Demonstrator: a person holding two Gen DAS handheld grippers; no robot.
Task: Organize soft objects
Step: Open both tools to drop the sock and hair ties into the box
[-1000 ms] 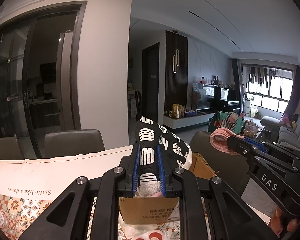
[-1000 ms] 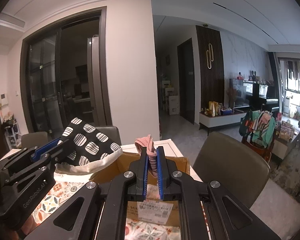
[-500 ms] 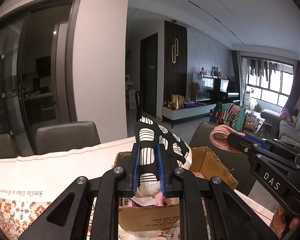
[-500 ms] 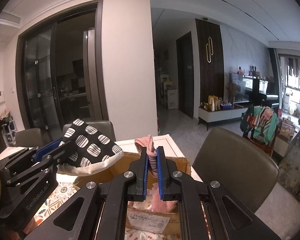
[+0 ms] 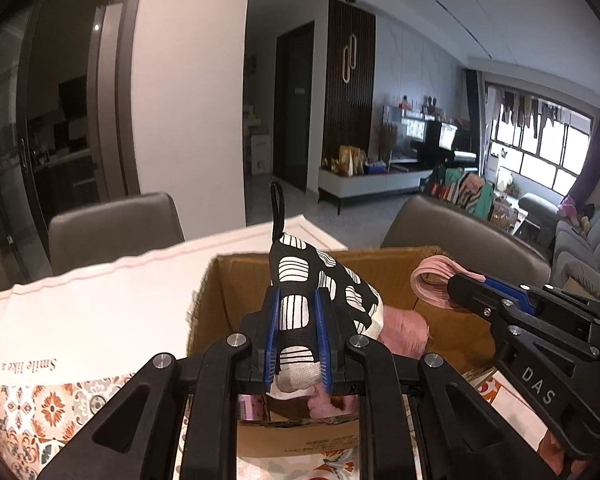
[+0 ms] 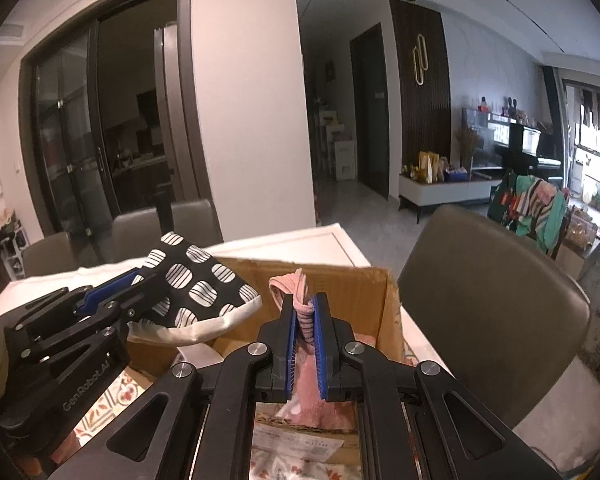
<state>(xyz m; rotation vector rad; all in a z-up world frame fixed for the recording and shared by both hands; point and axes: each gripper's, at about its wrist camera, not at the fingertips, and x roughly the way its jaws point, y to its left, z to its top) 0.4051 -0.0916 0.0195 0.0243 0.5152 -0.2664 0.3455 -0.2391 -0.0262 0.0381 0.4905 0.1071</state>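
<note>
Two hand-held grippers over cardboard box (image 5: 236, 292) at lower centre | left hand-held gripper (image 5: 297, 336) clamps black-and-white spotted mitt (image 5: 300, 280), loop up | right hand-held gripper (image 6: 305, 336) clamps pink sock (image 6: 300, 304) | pink cloth (image 5: 404, 328) lies inside box | box on desk (image 5: 100, 308), patterned cover

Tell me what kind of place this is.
Most likely a home, an open dining and living area: a dining table with chairs, a sofa by the window, and a piano along the far wall.
</note>
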